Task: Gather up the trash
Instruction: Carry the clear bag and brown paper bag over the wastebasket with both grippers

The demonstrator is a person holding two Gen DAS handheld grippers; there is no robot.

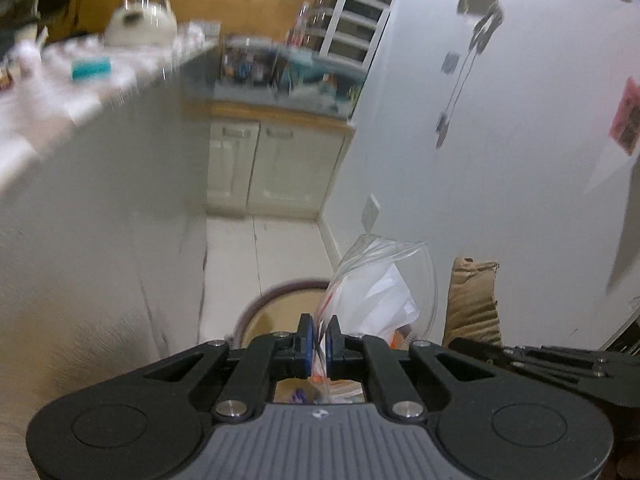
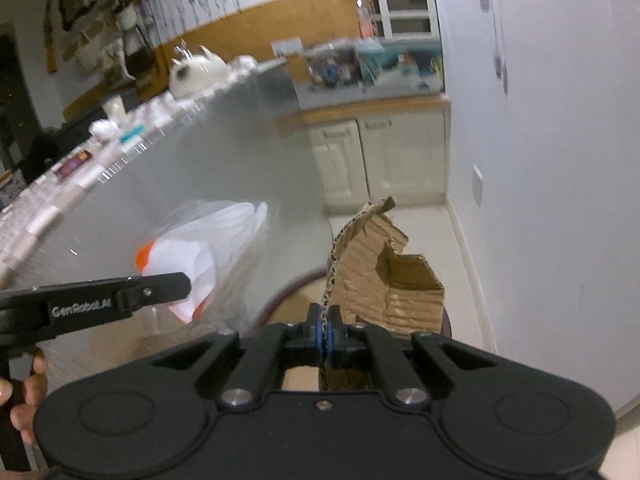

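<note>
The left tongs (image 1: 319, 338) are pinching the edge of a clear bag (image 1: 372, 280) with white paper inside. The right tongs (image 2: 327, 334) are pinching the torn edge of a piece of cardboard (image 2: 384, 268). Both bits of trash hang in the air over a round bin (image 1: 276, 300) on the floor, between the bench (image 2: 120, 152) and the wall. The bin's rim peeks out just under the tongs, so I think the next job is to drop the trash in. A few things could go wrong. The bag is thin and slippery, and only a small bit is pinched, so it could slide out too soon and land on the floor. The cardboard is big and stiff, and it sticks out to one side. It might catch on the rim or tip over the edge and not go in. The two hands are close together, so the bag and cardboard could bump. Things look blurry, so a quick drop could miss the bin.
</note>
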